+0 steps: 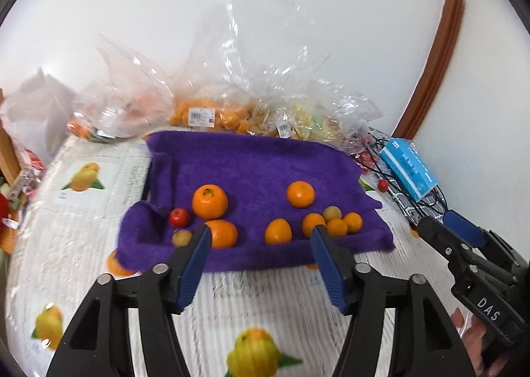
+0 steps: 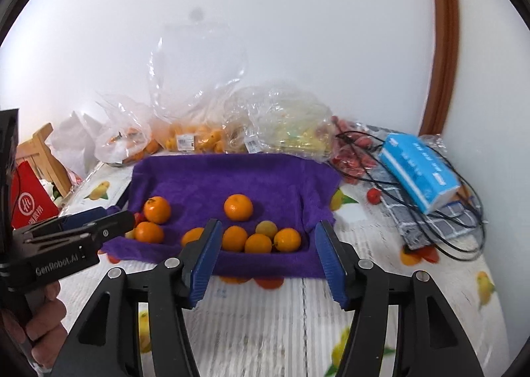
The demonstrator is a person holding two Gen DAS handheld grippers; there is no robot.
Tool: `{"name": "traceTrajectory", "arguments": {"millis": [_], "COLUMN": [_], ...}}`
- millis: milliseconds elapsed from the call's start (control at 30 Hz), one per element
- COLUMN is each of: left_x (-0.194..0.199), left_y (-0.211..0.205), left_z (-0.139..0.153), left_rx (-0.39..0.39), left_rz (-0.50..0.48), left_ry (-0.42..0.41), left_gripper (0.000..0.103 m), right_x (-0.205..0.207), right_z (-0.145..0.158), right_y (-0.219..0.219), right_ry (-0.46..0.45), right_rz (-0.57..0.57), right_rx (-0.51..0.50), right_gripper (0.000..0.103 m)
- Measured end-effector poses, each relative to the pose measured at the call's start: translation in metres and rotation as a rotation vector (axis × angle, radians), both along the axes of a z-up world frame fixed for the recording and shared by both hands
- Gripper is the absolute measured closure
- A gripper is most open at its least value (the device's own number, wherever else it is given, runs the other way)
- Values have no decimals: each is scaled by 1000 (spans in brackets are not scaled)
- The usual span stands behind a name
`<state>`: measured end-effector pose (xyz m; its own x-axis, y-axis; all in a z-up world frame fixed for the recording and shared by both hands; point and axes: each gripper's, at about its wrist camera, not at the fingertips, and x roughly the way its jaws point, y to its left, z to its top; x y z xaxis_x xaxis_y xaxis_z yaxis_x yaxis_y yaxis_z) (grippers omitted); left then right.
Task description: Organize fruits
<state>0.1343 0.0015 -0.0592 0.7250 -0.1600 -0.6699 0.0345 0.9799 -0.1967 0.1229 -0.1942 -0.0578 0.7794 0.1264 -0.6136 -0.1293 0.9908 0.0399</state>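
Both the left hand-held gripper (image 1: 260,233) and right hand-held gripper (image 2: 268,228) spread, empty, before firm, smooth, roll-prone oranges (image 1: 210,200) on a purple towel (image 1: 251,158); grip each across its widest girth.

On the purple terry towel (image 1: 258,161) lie seven round orange citrus fruits: two large ones at ten o'clock (image 1: 209,200), one at one o'clock (image 1: 300,194), four toward five o'clock (image 1: 337,227). Two small yellow-green fruits (image 1: 332,213) and one small red fruit (image 1: 179,217) join them. Behind stand several clear plastic bags (image 1: 232,79); their count is unclear.
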Motion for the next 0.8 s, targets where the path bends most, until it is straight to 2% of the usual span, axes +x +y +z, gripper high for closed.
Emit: {"name": "traceTrajectory", "arguments": {"millis": [33,200,433,500,800], "left_x": [-7,-39,-74,-81,-102], "left_y": [-1,0,-1,-1,-4], "left_z": [3,14,22,24,33], "left_rx": [6,28,62,67,84], "left_rz": [-2,-4,3,7,18], "left_ry": [-4,-17,-50,-59,-87], "left_gripper": [36,32,27,26,25], "right_x": [-9,-40,-87,-94,-120], "right_z": [5,15,28,30,38], "right_y": [0,0,0,0,-4], "right_ry": [12,29,-38,-53,-54], "right_rz": [-1,-16,-45,-51,-73], "right_rx": [5,16,25,18,24], "right_gripper": [44,42,10,6,6]}}
